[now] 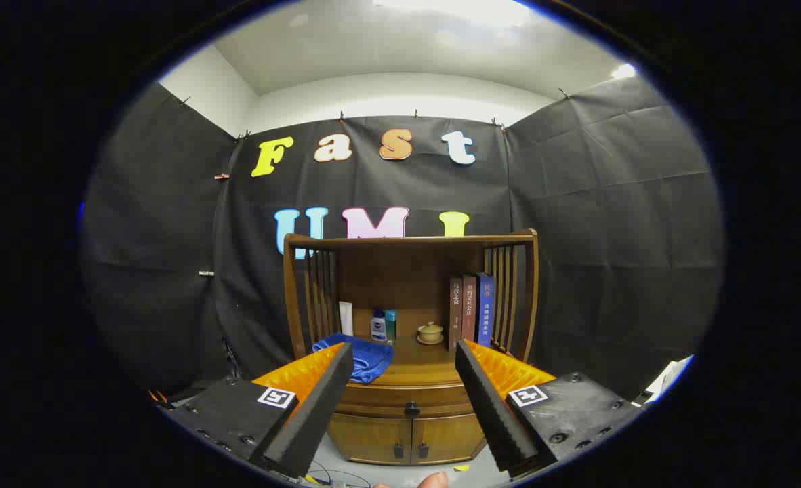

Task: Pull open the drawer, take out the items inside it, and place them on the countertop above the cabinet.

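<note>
A brown wooden cabinet (407, 420) stands ahead against the booth wall. Its drawer (411, 400) is closed, with a small dark knob (411, 409) in the middle, seen between and beyond my fingers. The countertop (417, 369) above the drawer carries a blue cloth (366, 358), two small bottles (383, 327), a white tube (345, 318), a small lidded cup on a saucer (431, 333) and three upright books (471, 308). My gripper (404, 352) is open, well short of the cabinet, with nothing between its fingers.
Two lower cabinet doors (411, 440) with dark handles sit under the drawer. Slatted wooden side rails and a back panel (407, 271) enclose the countertop. A fingertip (433, 480) shows below the fingers. Pale floor lies in front of the cabinet.
</note>
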A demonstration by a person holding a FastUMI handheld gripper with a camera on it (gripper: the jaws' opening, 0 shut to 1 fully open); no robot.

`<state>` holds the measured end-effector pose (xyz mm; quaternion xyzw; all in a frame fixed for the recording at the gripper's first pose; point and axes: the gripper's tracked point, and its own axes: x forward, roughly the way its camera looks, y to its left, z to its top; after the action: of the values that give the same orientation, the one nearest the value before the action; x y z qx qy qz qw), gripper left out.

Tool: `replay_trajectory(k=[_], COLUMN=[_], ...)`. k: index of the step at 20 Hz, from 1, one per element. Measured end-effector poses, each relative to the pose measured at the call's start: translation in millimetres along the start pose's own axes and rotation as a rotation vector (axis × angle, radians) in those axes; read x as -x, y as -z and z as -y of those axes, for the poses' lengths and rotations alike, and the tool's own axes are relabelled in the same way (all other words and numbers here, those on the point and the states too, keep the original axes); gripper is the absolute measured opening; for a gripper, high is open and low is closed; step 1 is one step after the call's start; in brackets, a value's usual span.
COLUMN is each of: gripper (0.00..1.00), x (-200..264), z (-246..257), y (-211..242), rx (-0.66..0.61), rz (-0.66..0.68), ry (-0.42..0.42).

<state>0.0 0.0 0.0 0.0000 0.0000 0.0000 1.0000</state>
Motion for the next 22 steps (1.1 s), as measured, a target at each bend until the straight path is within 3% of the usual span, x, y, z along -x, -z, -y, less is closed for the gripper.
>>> replay_trajectory(k=[22], gripper=[0.98], x=[-16], z=[-2], y=[19], rx=[-0.013], rz=[0.013], ry=[-0.004])
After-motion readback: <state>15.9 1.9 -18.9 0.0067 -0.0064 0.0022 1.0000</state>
